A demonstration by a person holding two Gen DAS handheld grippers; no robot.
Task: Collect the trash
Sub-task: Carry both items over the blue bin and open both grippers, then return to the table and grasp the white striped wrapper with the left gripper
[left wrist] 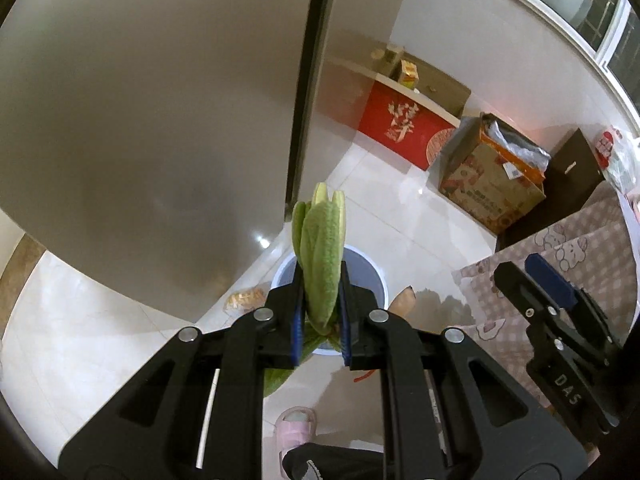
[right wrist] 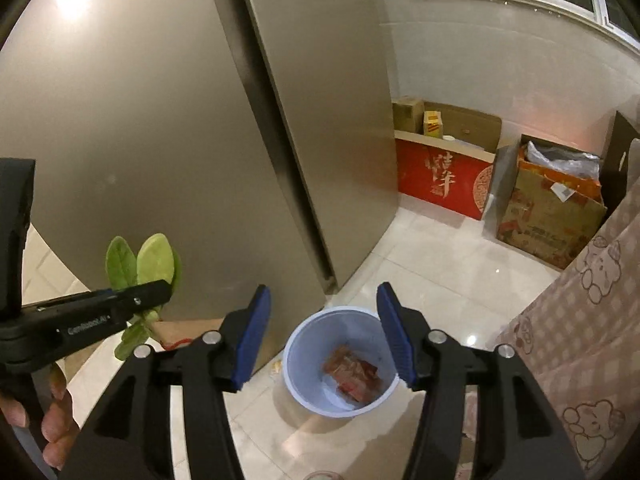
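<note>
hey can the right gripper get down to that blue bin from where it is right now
Probably yes. The right gripper is open and holds nothing, and the blue bin sits on the floor directly between its fingers with nothing across the path. The left gripper, shut on the green leafy toy, is off to the side.

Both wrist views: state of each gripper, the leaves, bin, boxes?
left gripper: shut on the green leaves
green leaves: gripped near the stem, held in the air above the bin
right gripper: open, empty, above the bin
bin: upright, no lid, red wrappers at bottom
printed box: open, bag inside
</note>
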